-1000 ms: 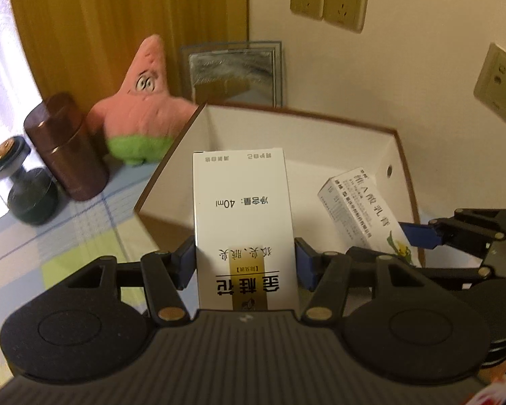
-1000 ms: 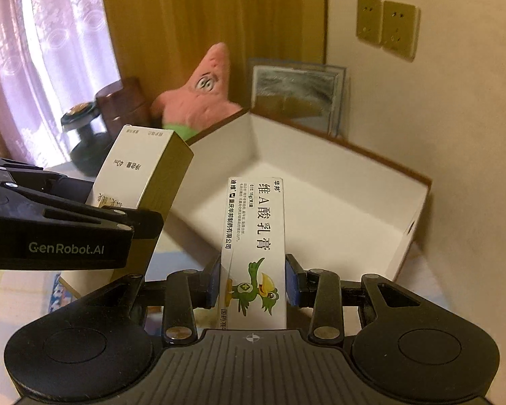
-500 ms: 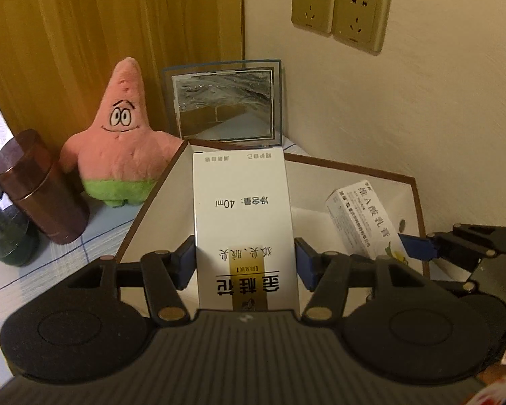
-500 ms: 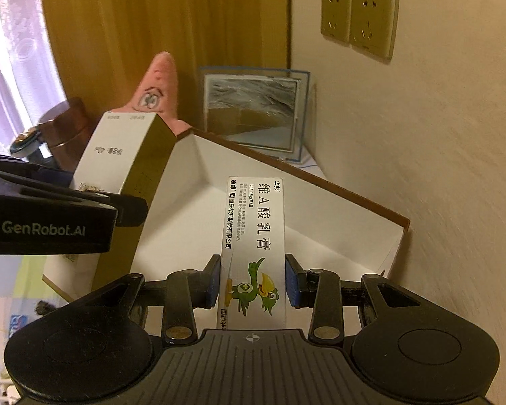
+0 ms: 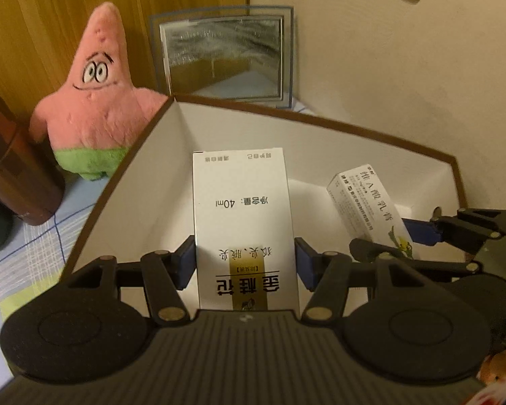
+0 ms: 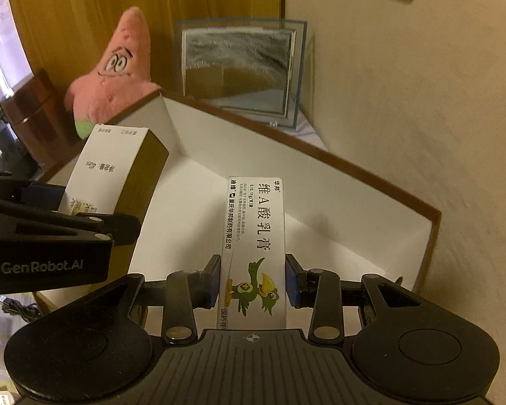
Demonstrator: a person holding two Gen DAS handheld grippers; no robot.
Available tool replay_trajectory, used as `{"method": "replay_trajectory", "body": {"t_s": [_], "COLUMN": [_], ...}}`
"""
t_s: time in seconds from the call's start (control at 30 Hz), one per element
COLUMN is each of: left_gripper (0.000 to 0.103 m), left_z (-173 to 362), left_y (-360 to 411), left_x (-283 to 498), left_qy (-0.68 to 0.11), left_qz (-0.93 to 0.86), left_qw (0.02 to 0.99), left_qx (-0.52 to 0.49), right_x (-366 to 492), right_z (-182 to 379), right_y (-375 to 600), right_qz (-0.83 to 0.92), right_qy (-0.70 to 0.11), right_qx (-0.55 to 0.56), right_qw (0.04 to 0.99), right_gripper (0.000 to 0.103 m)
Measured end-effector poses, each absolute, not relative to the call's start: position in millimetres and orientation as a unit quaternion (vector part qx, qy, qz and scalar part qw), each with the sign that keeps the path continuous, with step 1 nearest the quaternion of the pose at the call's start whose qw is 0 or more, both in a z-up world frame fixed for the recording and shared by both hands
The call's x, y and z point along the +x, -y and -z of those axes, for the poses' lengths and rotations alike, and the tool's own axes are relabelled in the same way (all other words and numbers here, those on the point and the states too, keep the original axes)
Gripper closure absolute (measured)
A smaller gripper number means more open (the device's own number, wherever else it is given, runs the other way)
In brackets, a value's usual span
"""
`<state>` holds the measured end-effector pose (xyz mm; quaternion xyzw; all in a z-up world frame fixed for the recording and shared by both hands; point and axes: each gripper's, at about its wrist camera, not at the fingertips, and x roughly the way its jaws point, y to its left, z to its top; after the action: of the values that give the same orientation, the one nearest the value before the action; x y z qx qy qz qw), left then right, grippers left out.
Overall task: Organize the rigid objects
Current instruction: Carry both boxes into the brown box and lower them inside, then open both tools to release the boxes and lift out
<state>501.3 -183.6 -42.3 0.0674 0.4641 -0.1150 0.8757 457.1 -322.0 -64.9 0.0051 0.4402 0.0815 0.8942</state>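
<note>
Left hand-held gripper (image 5: 245,263) clamps a wide white medicine carton (image 5: 243,222), pads tight on both sides, at centre frame over the open white storage box (image 5: 313,121). Right hand-held gripper (image 6: 252,280) is nearly shut, pinching a slim ointment carton (image 6: 254,243) with a green bird print, at lower centre, also above the box interior. The two tools sit near each other. Risks, as I judge them: cartons or linkages knocking together on the way down; a carton catching the brown rim; a tilted release leaving one slumped against the wall. Patrick plush (image 5: 94,108) and mirror (image 5: 222,57) stand just behind the box.
</note>
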Motion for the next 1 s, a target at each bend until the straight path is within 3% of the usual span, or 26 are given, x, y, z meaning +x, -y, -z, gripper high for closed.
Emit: {"method": "replay_trajectory", "body": {"t_s": [0.2, 0.27, 0.47, 1.0], "left_gripper": [0.045, 0.040, 0.038, 0.038], "left_z": [61, 65, 66, 33], "left_y": [187, 187, 181, 154], "left_x": [511, 511, 507, 469], "left_qy": [-0.477, -0.478, -0.481, -0.458], "left_qz": [0.113, 0.115, 0.115, 0.119], "left_qw": [0.868, 0.866, 0.865, 0.879], "left_qx": [0.081, 0.091, 0.080, 0.056], "right_x": [464, 466, 462, 419], "right_z": [77, 79, 79, 49], "right_y": [321, 319, 322, 327], "right_qz": [-0.076, -0.073, -0.075, -0.085], "right_qy": [-0.451, -0.454, -0.457, -0.426], "right_qx": [0.000, -0.010, 0.003, 0.052], "right_qw": [0.889, 0.888, 0.886, 0.899], "right_gripper": [0.068, 0.067, 0.054, 0.052]}}
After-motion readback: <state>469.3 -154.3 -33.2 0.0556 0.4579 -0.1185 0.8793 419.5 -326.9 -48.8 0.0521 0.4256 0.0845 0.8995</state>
